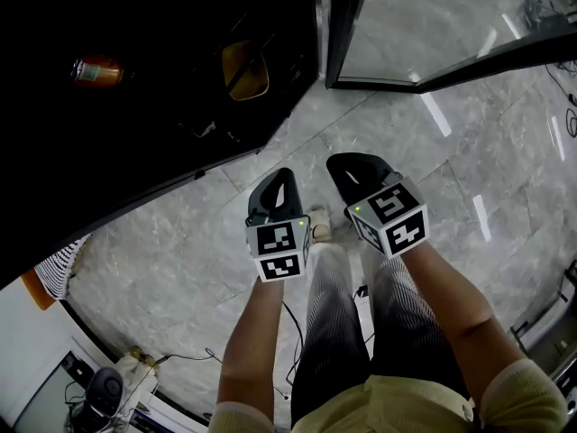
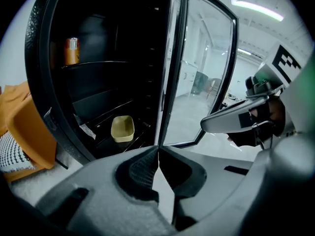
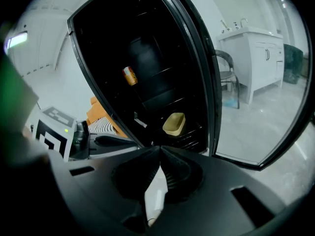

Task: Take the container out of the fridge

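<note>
The left gripper (image 2: 158,150) and right gripper (image 3: 160,149) are seen closed tip to tip, nothing held. The fridge (image 2: 43,77) door (image 2: 209,73) is found open. The yellow container (image 2: 122,128) lies untouched on a low shelf ahead of both. Reaching, gripping and withdrawal are judged outstanding.

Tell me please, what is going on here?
A person stands before an open fridge, holding two grippers. The left gripper and right gripper both have jaws shut on nothing. The yellow container sits on a lower shelf inside, untouched.
</note>
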Available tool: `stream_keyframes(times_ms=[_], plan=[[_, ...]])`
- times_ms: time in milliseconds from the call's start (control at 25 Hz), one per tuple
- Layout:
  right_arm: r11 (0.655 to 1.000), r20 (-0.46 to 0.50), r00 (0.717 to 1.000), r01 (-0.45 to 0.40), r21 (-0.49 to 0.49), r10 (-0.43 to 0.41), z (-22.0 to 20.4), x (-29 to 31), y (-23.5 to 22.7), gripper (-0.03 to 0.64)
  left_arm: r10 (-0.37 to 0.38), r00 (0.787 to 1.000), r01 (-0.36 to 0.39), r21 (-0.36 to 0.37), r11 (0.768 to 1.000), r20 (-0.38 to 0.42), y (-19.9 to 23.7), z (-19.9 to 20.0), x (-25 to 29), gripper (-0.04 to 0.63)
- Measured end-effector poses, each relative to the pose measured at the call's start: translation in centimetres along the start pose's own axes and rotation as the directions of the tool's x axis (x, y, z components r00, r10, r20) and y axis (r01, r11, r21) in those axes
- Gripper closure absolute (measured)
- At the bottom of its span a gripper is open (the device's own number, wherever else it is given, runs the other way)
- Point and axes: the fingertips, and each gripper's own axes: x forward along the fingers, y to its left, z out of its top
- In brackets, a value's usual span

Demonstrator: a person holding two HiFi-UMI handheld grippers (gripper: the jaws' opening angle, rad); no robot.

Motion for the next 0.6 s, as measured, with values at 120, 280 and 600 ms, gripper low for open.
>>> stream_keyframes(times_ms=[120,280,600], plan=[[1.000,0.005,1.000,0.004,0.004,-0.004,-0.1,1.4,-0.8,0.588,0.023,1.000,-0.024,0.039,0.999,0.021,1.1,0.3,1.9,0.572],[1.000,0.008,1.000,0.010,-0.012,-0.010,-0.4,3.2,-1.8,0.588,0.037,0.999,-0.038,0.058,0.998,0.019,2.3,0.1,4.3,0.572],[1.000,-0.002,1.000,0.010,-0.025,-0.010,-1.7,5.6,-3.9,0.588,0.081,0.997,-0.081,0.012,0.997,-0.003,4.0,-0.3,9.4,0.572]])
